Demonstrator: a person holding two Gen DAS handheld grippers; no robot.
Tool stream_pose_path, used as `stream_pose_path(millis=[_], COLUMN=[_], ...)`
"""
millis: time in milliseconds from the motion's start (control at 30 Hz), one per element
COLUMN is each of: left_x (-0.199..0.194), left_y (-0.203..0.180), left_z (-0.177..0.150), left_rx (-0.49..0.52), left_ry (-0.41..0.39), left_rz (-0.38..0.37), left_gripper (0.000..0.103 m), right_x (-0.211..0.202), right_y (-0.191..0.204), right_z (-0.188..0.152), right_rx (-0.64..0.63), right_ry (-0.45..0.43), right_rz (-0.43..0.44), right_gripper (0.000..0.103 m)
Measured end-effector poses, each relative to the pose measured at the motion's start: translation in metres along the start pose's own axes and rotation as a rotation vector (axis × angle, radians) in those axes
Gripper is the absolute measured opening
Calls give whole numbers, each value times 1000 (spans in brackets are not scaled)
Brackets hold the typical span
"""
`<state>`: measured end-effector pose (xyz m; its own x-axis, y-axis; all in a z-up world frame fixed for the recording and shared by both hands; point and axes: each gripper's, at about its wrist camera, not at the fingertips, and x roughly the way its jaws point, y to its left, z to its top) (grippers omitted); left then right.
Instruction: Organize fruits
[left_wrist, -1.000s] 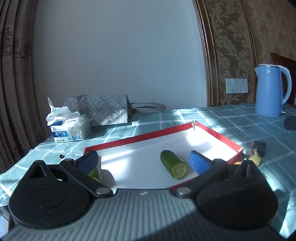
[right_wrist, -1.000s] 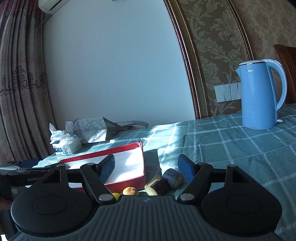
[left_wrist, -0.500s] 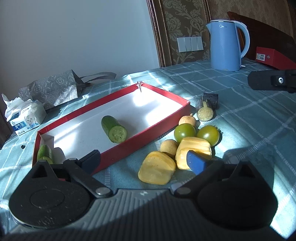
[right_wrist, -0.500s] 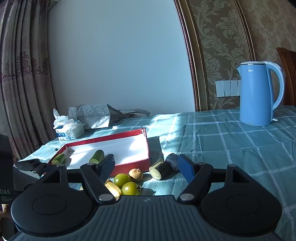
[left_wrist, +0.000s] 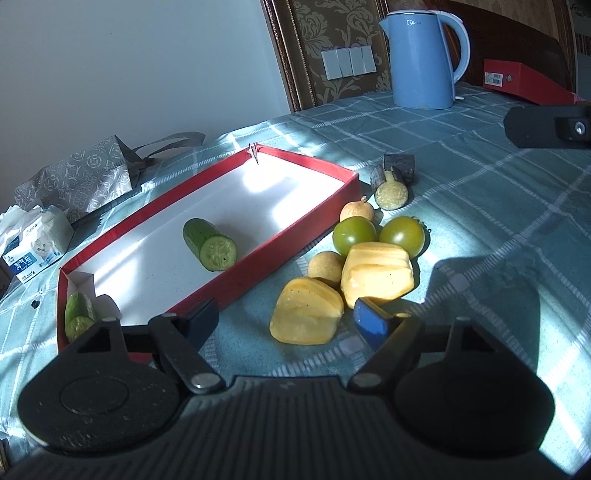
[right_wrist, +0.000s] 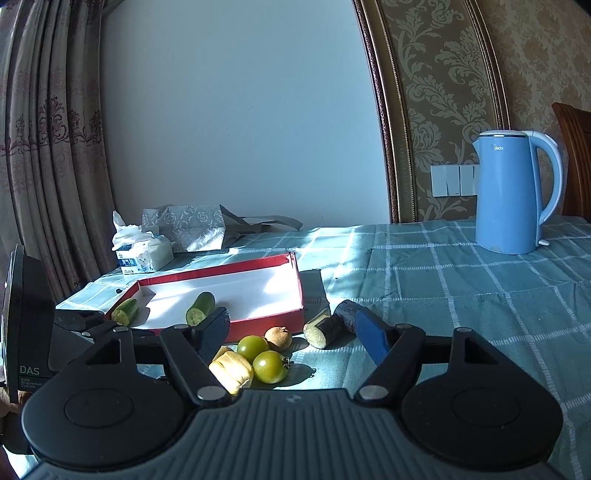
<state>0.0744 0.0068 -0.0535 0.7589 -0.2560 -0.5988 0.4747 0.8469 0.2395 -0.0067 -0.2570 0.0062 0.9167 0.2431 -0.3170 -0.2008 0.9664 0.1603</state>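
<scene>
A red-walled tray (left_wrist: 291, 232) (right_wrist: 301, 295) holds a cucumber piece (left_wrist: 210, 245) (right_wrist: 200, 308) in the middle and another (left_wrist: 78, 317) (right_wrist: 125, 312) at its near-left corner. Right of the tray lie two yellow jackfruit pieces (left_wrist: 306, 315) (left_wrist: 376, 273), two green tomatoes (left_wrist: 354, 230) (left_wrist: 402, 234), two small tan fruits (left_wrist: 357, 210) (left_wrist: 325, 264) and two dark-skinned cane pieces (left_wrist: 390, 188) (left_wrist: 399, 163). My left gripper (left_wrist: 286, 321) is open and empty, just above the nearest jackfruit piece. My right gripper (right_wrist: 293, 330) is open and empty, above the fruit pile; its body shows at the left wrist view's right edge (left_wrist: 546, 125).
A blue kettle (left_wrist: 421, 55) (right_wrist: 511, 192) stands at the back right on the checked tablecloth (right_wrist: 461, 288). A tissue pack (left_wrist: 33, 240) (right_wrist: 142, 251) and a grey patterned bag (left_wrist: 77, 177) (right_wrist: 192, 225) sit back left. A red box (left_wrist: 524, 83) lies far right.
My left gripper has swung right from over the tray and tipped down to the fruit pile. My right gripper has risen, bringing the fruit into view. Both stay open.
</scene>
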Motion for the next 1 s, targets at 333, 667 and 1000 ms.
stream_pose_path(millis=[333,667,1000], left_x=[16,18,-7], left_y=[6,11,18], left_z=[6,6,0], left_rx=[74,-21,-115], left_ry=[57,67,-3], left_rz=[-117,-155,-70], left_gripper=[50,38,38], right_x=[-3,-1,3], right_y=[-2,-5,2], right_z=[0,-3,-8], right_rx=[2,2,-43], right_ry=[-5,13,43], right_rz=[-21,-7,14], right_gripper=[75,75,75])
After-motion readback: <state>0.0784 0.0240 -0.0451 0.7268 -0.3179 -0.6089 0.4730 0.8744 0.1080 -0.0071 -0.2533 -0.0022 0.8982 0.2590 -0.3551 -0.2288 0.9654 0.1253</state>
